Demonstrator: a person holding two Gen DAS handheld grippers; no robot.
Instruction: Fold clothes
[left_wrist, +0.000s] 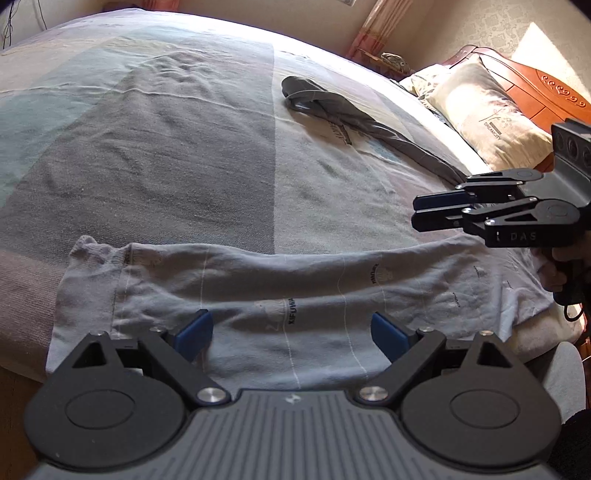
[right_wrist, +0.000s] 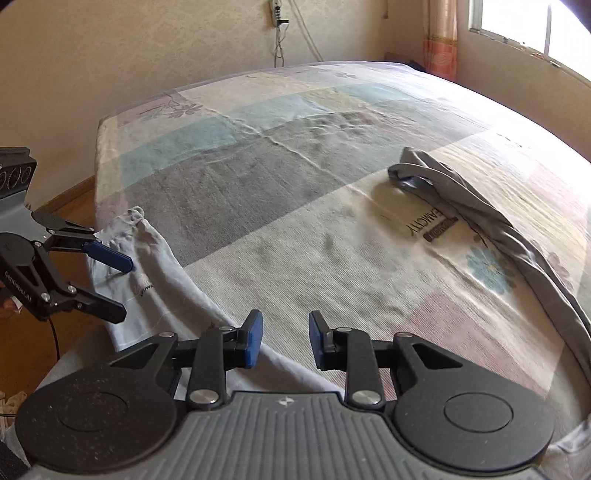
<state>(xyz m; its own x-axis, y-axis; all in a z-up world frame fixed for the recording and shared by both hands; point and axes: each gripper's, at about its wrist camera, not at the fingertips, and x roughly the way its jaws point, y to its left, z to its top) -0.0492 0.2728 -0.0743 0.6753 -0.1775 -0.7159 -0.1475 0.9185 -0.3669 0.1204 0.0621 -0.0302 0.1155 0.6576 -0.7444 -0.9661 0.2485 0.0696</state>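
Note:
A pale grey garment (left_wrist: 280, 288) with small printed logos lies as a long folded strip along the near edge of the bed. My left gripper (left_wrist: 291, 336) hovers over its middle, jaws open wide, nothing between the blue pads (left_wrist: 194, 334). My right gripper (left_wrist: 416, 213) hangs above the strip's right end, its jaws a narrow gap apart and empty. In the right wrist view the right gripper (right_wrist: 286, 341) shows that gap over the bedsheet, with the pale garment (right_wrist: 162, 280) running off to the left under the open left gripper (right_wrist: 125, 288). A dark grey garment (left_wrist: 332, 110) lies crumpled farther back.
The bed (left_wrist: 147, 155) is covered by a patchwork sheet in grey, teal and cream. A pillow (left_wrist: 487, 107) rests against a wooden headboard (left_wrist: 535, 85) at the back right. In the right wrist view, wooden floor (right_wrist: 70, 199) and a wall lie beyond the bed's left edge.

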